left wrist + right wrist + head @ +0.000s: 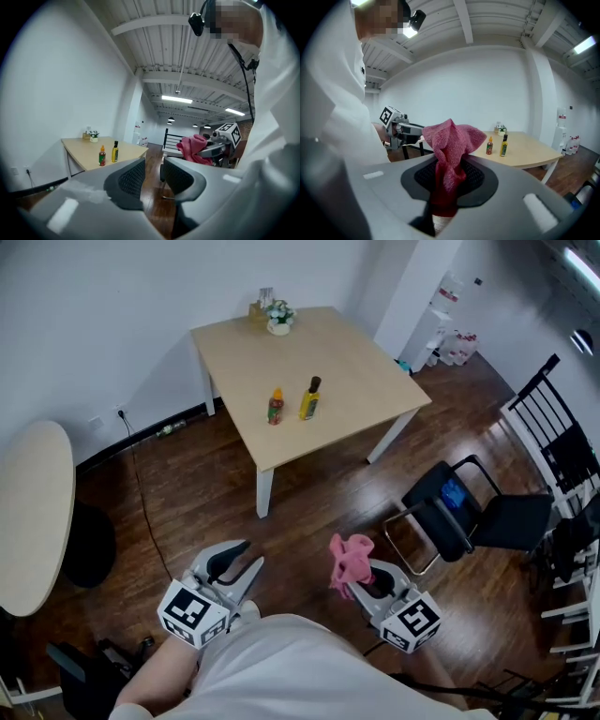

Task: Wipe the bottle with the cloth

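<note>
Two bottles stand on the light wooden table [356, 362] far ahead: a red sauce bottle [276, 407] and a yellow bottle with a dark cap [310, 399]. Both grippers hover over the wooden floor close to the person's body, well short of the table. My right gripper [356, 582] is shut on a pink cloth [351, 557], which bunches up out of its jaws [452, 140]. Beside it, my left gripper [248, 557] is shut with nothing between its fingers [136, 176]. In the left gripper view both bottles appear small, the red one [102, 156] left of the yellow one [115, 152].
A small potted plant [279, 320] sits at the table's far edge. A black chair [459, 512] stands right of the table, with folded black chairs [562, 442] beyond it. A round table [33, 512] is at the left. A cable [141, 493] trails across the floor.
</note>
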{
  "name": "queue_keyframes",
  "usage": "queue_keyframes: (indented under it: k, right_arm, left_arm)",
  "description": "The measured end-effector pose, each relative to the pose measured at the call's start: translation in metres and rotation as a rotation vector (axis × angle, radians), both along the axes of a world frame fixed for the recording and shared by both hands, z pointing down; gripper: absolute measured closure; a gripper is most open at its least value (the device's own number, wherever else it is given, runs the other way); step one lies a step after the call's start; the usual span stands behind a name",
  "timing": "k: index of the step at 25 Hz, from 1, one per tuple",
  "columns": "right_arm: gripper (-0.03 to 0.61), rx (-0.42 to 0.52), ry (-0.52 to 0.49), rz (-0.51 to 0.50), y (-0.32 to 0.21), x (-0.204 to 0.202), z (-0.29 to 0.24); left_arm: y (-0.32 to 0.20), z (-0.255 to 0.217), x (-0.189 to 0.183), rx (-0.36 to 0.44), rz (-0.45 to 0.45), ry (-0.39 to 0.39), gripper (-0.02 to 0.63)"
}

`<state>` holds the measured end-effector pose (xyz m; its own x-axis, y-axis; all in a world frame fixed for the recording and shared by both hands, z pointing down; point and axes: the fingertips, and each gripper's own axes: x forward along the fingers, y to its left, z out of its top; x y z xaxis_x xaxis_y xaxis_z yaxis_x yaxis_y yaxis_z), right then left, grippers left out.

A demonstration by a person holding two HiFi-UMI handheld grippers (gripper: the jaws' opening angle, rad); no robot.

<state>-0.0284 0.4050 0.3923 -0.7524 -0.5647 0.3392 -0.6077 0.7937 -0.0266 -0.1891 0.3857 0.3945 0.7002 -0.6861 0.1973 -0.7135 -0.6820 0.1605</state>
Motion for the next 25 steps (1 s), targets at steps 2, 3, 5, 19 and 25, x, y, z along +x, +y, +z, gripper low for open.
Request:
queue_keyframes:
  k: [2,3,5,19,25]
  right_arm:
    - [0.491,0.004,-0.005,0.024,0.010,0.018,-0.001]
    - [0.491,0.001,-0.007,0.031,0.015,0.025,0.000]
    - [0.491,-0.008,-0.010,0.036,0.025,0.038,0.002]
    - [0.491,0.002,-0.004,-0.029,0.065,0.057,0.010]
    - [0.491,0.021,-0.005,-0.033,0.065,0.058,0.006]
  left_arm:
    - [0.007,0.003,0.017,-0.002,0.012,-0.022,0.480]
    - [0.010,0.003,0.025,-0.002,0.019,-0.028,0.480]
    - [0.018,0.002,0.040,0.002,0.032,-0.043,0.480]
    - [0.051,-0.004,0.075,-0.008,0.023,-0.090,0.480]
    - [0.058,-0.009,0.075,0.011,0.028,-0.102,0.479]
